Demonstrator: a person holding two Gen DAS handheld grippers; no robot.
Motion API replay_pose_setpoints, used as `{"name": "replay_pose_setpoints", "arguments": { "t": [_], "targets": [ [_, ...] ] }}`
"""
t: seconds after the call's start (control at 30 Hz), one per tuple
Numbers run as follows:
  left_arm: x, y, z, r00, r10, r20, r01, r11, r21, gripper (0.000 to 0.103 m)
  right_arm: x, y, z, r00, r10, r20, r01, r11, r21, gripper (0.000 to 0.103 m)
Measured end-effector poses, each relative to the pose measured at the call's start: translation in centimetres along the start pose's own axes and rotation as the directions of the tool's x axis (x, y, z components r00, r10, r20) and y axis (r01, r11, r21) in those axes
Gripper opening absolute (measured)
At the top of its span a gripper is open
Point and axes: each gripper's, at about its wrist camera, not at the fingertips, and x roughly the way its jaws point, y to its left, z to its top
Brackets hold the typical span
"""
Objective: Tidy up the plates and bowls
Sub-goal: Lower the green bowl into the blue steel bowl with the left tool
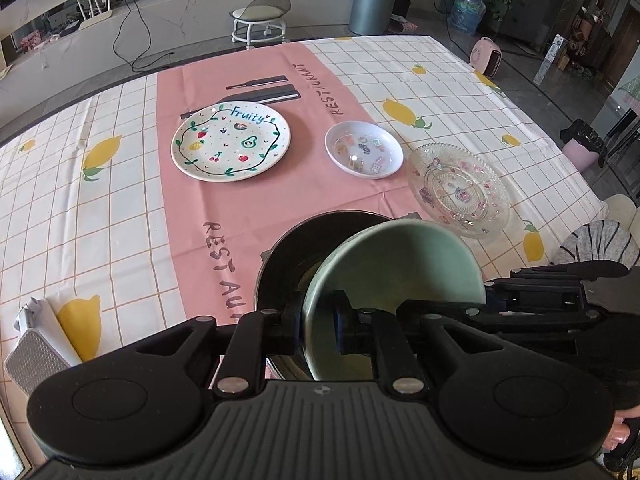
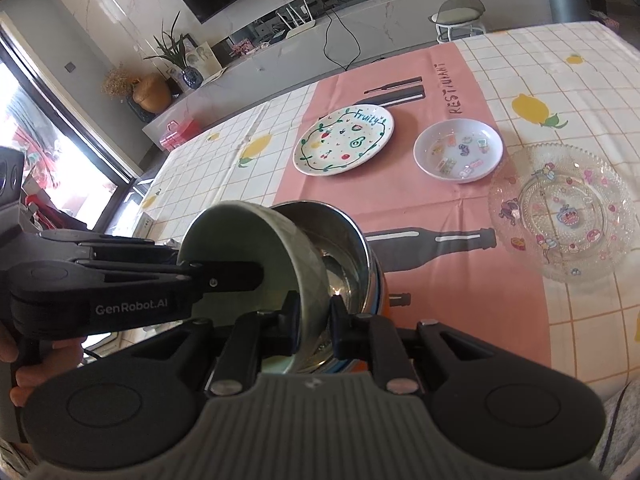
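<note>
Green bowl [image 1: 394, 264] tilted over metal pot [image 2: 344, 248] at table's [image 1: 120, 208] near edge, rim clamped by both left gripper [image 1: 318, 330] and right gripper [image 2: 314, 326]; pot base hidden.

A table [image 1: 132, 208] under a lemon-print cloth [image 1: 440, 92], with dishes sitting on it

The cloth is covering the whole top — white checks with a pink band [image 1: 192, 184] running down the middle. A fruit-painted plate [image 1: 231, 142] is lying on the pink band, a small white dish [image 1: 363, 149] is sitting beside it, and a clear glass plate [image 1: 459, 189] is resting just past that on the checks. A metal pot [image 2: 352, 240] is standing at the near edge — a grey ribbed object [image 1: 34, 358] is lying near the corner.
</note>
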Motion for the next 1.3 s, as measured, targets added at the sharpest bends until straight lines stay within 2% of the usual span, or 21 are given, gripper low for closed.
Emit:
{"name": "replay_pose_setpoints", "arguments": {
  "t": [0.07, 0.2, 0.3, 0.33, 0.37, 0.53, 0.67, 0.77, 0.9, 1.03, 1.13, 1.2, 1.3],
  "targets": [
    [0.3, 0.0, 0.0, 1.000, 0.024, -0.004, -0.024, 1.000, 0.007, 0.017, 0.1, 0.8, -0.2, 0.999, -0.035, 0.002, 0.035, 0.998, -0.054, 0.022],
    [0.3, 0.2, -0.1, 1.000, 0.024, 0.004, -0.024, 1.000, 0.005, 0.017, 0.4, 1.8, -0.4, 0.997, -0.079, 0.022, 0.081, 0.990, -0.118, 0.028],
    [0.1, 0.4, 0.0, 0.999, 0.035, 0.016, -0.035, 0.999, -0.007, 0.017, -0.1, 1.9, -0.2, 0.998, -0.043, 0.049, 0.049, 0.993, -0.110, 0.052],
    [0.1, 0.6, 0.0, 0.999, 0.035, 0.020, -0.035, 0.999, -0.023, 0.016, -0.4, 2.1, -0.1, 0.997, -0.035, 0.074, 0.043, 0.992, -0.119, 0.065],
    [0.1, 0.9, 0.1, 0.999, 0.028, 0.020, -0.027, 0.999, -0.037, 0.016, -0.9, 2.4, 0.0, 0.994, -0.032, 0.107, 0.047, 0.989, -0.141, 0.068],
    [-0.1, 1.6, 0.2, 1.000, 0.000, 0.021, 0.002, 0.998, -0.062, 0.016, -2.0, 3.3, 0.2, 0.981, -0.062, 0.186, 0.099, 0.975, -0.200, 0.071],
    [-0.3, 1.9, 0.3, 1.000, -0.013, 0.023, 0.014, 0.997, -0.072, 0.017, -1.8, 2.3, 0.6, 0.980, -0.069, 0.185, 0.097, 0.984, -0.149, 0.072],
    [-0.4, 1.6, 0.2, 1.000, -0.008, 0.024, 0.010, 0.999, -0.054, 0.018, -1.1, 1.5, 0.5, 0.978, -0.106, 0.177, 0.131, 0.983, -0.132, 0.078],
    [-0.6, 1.5, 0.2, 0.999, -0.025, 0.033, 0.026, 0.999, -0.039, 0.025, -0.1, 0.7, 0.3, 0.974, -0.134, 0.181, 0.156, 0.981, -0.119, 0.078],
    [-0.9, 0.5, -0.3, 0.999, -0.026, 0.031, 0.023, 0.998, 0.065, 0.039, 0.9, 0.3, 0.2, 0.971, -0.166, 0.172, 0.191, 0.971, -0.141, 0.078],
    [-1.6, -1.1, -1.3, 0.999, -0.010, 0.032, 0.004, 0.981, 0.196, 0.048, 1.8, -0.3, 0.2, 0.975, -0.177, 0.136, 0.195, 0.971, -0.138, 0.079],
    [-2.1, -1.9, -2.0, 0.999, 0.003, 0.036, -0.011, 0.969, 0.249, 0.050, 2.5, -0.4, 0.1, 0.977, -0.183, 0.108, 0.197, 0.969, -0.145, 0.081],
    [-2.6, -1.6, -2.6, 0.999, -0.034, 0.028, 0.027, 0.975, 0.219, 0.049, 3.6, -0.1, -0.3, 0.978, -0.198, 0.072, 0.208, 0.961, -0.184, 0.088]
  ]
}}
